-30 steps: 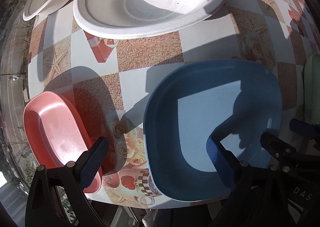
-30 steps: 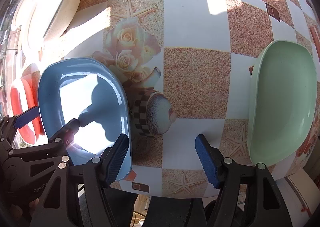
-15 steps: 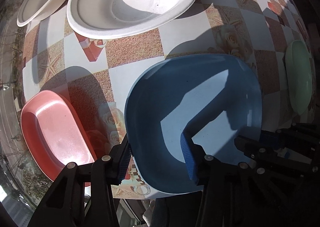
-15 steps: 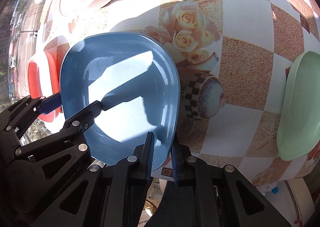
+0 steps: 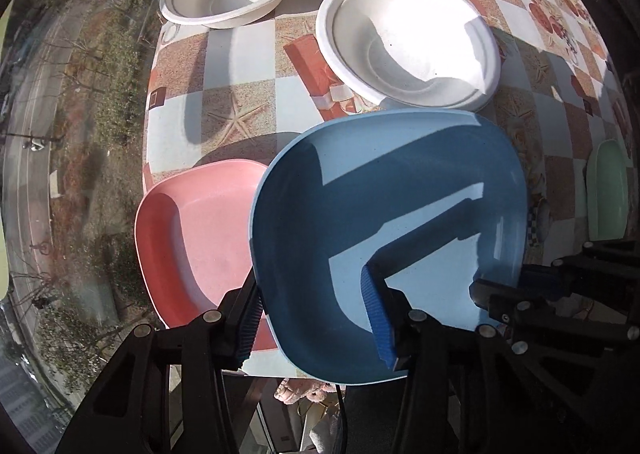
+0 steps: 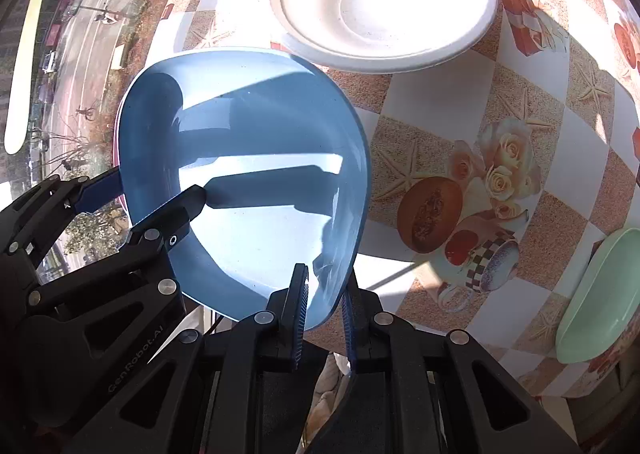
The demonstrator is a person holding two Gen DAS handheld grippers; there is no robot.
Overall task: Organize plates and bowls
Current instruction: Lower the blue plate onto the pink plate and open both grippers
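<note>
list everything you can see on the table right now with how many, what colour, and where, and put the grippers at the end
Square blue plastic plate: one, blue, near table edge, overlapping the pink plate.
Square pink plastic plate: one, pink, near left corner, partly under the blue one.
Round white paper bowls: three, white, far side.
Pale green plastic plate: one, green, right edge.
Patterned checked tablecloth: one, tan and white with roses and starfish.
Left hand-held gripper: black, blue pads, clamping the blue plate's near rim.
Right hand-held gripper: same, clamping its right rim.

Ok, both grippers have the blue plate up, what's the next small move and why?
Probably ease the blue plate further left and lower it onto the pink plate: it hangs lifted, partly overlapping it, with the left gripper and right gripper clamped on its near rim.
</note>
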